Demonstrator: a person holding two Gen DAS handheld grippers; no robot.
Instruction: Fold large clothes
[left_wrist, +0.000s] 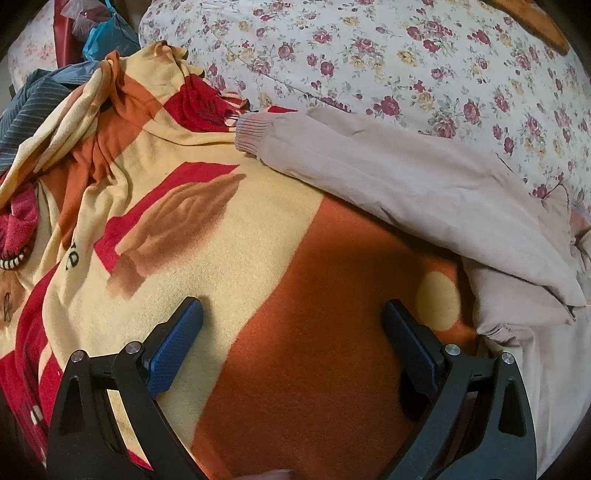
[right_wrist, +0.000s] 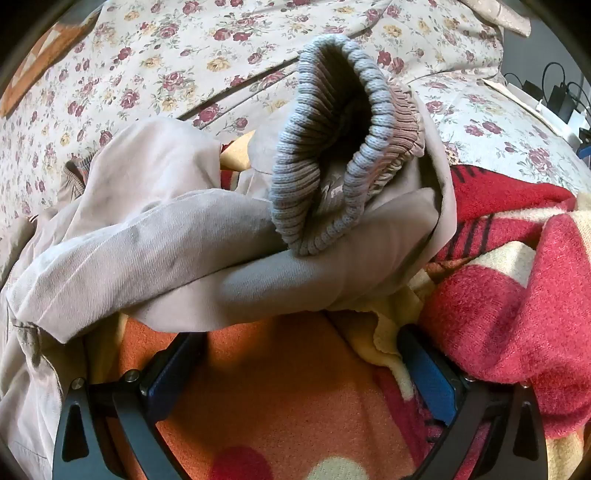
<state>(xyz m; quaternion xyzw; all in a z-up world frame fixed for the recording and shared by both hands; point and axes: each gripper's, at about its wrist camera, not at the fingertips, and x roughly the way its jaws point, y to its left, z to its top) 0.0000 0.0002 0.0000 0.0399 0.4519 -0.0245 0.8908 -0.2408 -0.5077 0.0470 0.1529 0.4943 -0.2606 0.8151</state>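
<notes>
Your left tongs (left_wrist: 291, 314) hang released, jaws spread wide over the orange-and-cream blanket (left_wrist: 295, 369), nothing between the pads. The beige jacket (left_wrist: 424, 184) lies on that blanket, one sleeve stretched toward the floral bedsheet (left_wrist: 406, 55). Your right tongs (right_wrist: 299, 350) are released too, tips tucked under the other sleeve (right_wrist: 166, 258); its ribbed cuff (right_wrist: 332, 147) gapes open toward the right wrist lens. A red towel (right_wrist: 517, 332) bunches just beside.

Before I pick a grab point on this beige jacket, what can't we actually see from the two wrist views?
- Jacket body, left wrist view: cut off by the right edge.
- Right gripper fingertips, right wrist view: tucked under the sleeve.
- Inside of the ribbed cuff: too dark.
- Blanket under the jacket: covered.
</notes>
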